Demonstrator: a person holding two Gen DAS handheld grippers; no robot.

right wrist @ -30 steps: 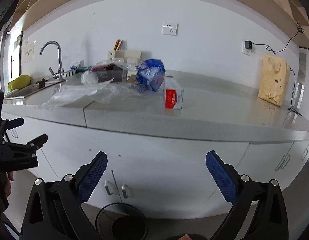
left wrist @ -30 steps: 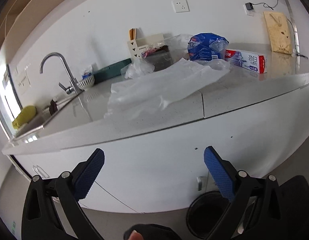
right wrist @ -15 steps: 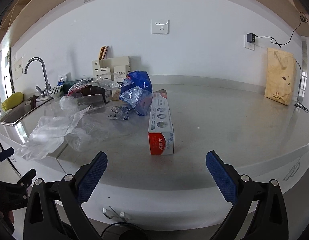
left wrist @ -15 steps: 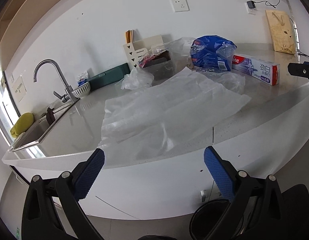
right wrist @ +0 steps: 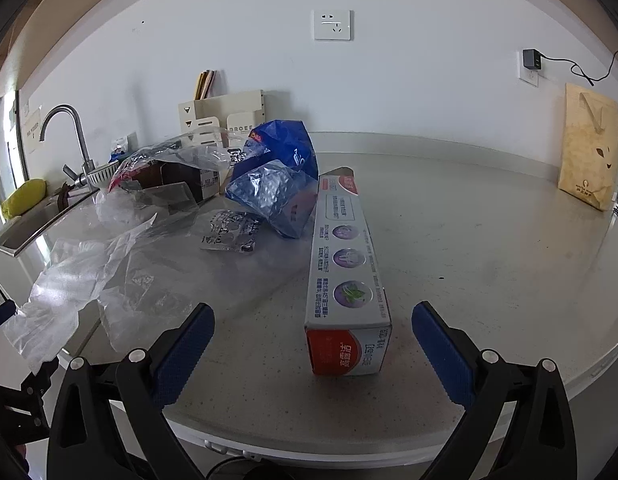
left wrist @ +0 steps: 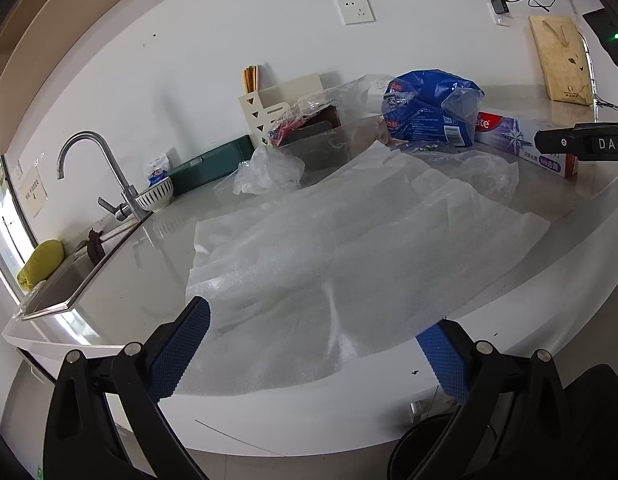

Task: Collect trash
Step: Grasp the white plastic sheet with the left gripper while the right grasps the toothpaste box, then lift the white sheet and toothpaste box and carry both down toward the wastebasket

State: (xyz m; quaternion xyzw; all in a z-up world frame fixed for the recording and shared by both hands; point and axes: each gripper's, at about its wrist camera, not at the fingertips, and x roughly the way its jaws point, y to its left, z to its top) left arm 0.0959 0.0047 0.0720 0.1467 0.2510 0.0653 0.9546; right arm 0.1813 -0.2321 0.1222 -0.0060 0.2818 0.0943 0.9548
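Both of our grippers have come in over the counter (right wrist: 489,248) since a moment ago, its front edge now close beneath the fingers. We see a foam sheet (left wrist: 349,256) spread flat ahead of the left gripper (left wrist: 315,354), whose fingers are spread wide and hold nothing. Our right gripper (right wrist: 313,354), also spread and empty, points at the near end of a toothpaste box (right wrist: 347,280). A blue bag (right wrist: 281,180) lies behind it, and a small clear wrapper (right wrist: 231,234) lies left of the box.
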